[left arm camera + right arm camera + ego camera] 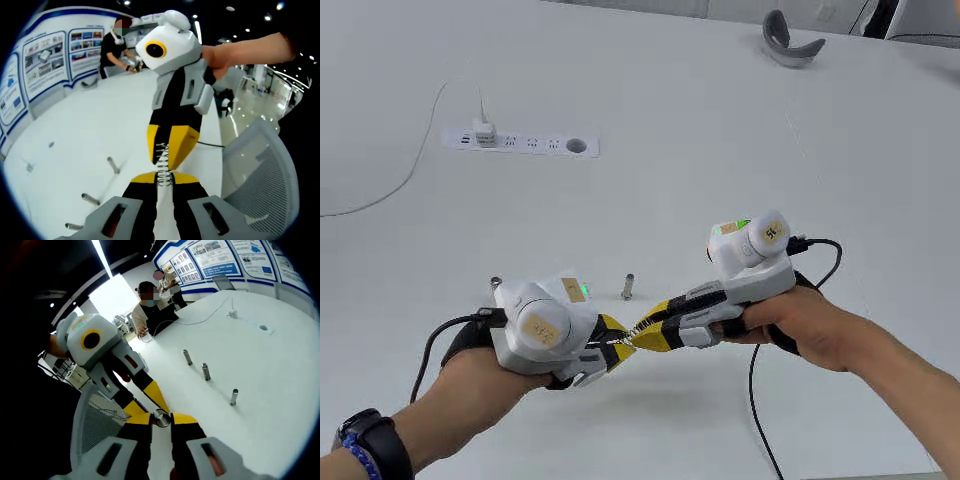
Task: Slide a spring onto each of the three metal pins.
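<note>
A small metal spring (629, 340) is stretched between the tips of both grippers above the white table (720, 150). My left gripper (616, 343) is shut on one end of the spring (161, 162). My right gripper (645, 335) is shut on the other end (161, 417). In the right gripper view, two pins (187, 357) (205, 371) stand on the table with ribbed coils on them, and the third pin (233, 397) is bare. The head view shows the bare pin (628, 287) just beyond the grippers and another pin (496, 283) to the left.
A white power strip (520, 143) with a plugged charger lies at the back left, its cable trailing left. A grey curved object (790, 42) rests at the far right. Black cables hang from both grippers. A mesh chair (265, 170) stands beside the table.
</note>
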`<state>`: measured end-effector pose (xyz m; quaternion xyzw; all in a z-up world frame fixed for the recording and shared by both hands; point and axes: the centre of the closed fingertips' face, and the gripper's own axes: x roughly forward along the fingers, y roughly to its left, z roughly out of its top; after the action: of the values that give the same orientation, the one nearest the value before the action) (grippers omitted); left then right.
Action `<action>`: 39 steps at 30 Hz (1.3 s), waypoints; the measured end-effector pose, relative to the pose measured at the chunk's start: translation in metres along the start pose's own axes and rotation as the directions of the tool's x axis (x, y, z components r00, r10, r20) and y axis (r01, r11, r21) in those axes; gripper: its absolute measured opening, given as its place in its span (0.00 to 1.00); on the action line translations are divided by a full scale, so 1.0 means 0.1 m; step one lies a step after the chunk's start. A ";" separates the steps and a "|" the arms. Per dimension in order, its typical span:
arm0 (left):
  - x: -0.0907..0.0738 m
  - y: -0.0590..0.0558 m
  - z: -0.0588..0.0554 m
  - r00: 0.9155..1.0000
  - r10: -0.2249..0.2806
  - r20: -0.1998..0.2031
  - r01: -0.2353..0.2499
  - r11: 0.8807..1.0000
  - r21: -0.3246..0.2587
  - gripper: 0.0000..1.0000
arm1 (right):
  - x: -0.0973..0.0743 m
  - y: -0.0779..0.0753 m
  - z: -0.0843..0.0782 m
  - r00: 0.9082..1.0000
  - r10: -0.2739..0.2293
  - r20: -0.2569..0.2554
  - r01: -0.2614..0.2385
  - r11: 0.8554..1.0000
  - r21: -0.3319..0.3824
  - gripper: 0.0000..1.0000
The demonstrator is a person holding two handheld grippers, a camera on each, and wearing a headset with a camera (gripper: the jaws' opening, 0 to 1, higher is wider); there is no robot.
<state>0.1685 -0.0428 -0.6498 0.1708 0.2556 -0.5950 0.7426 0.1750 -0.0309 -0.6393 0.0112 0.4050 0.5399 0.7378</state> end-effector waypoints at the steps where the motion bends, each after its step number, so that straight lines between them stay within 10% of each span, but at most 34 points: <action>1: 0.00 0.00 0.01 1.000 0.000 0.001 0.000 1.000 0.006 0.10 | 0.00 -0.01 0.01 1.000 0.003 -0.002 -0.003 1.000 -0.001 0.15; 17: -0.02 -0.05 -0.02 1.000 -0.024 -0.007 0.024 0.999 0.041 0.10 | 0.05 0.09 -0.08 0.997 0.059 -0.043 -0.059 0.998 0.002 0.12; 39: 0.04 -0.08 -0.10 1.000 -0.018 -0.012 0.018 1.000 0.003 0.16 | -0.03 0.03 -0.14 1.000 0.000 0.024 0.000 0.999 0.035 0.12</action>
<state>0.1594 -0.0424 -0.6601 0.1732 0.2605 -0.6010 0.7355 0.1643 -0.0382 -0.6453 0.0307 0.4054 0.5325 0.7424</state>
